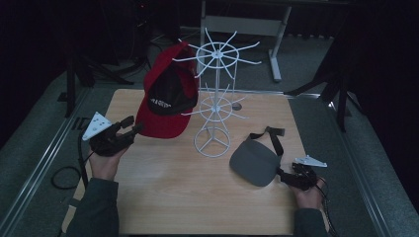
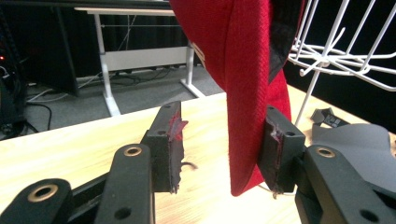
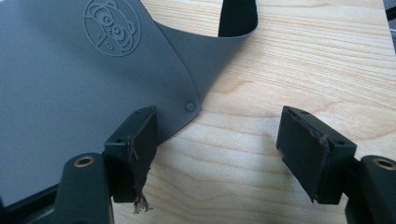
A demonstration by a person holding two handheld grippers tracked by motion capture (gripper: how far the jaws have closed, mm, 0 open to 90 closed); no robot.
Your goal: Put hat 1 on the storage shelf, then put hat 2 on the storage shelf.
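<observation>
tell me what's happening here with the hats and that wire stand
A person holds a gripper in each hand at a wooden table. The left gripper is open with the brim of the red cap between its jaws; the cap hangs from the white wire rack. The right gripper is open at the corner of the grey cap, which lies flat on the table beside the rack's base.

surface: wooden table (image 1: 173, 197) | on it: white wire rack (image 1: 213, 140); grey visor (image 1: 254, 163)
</observation>
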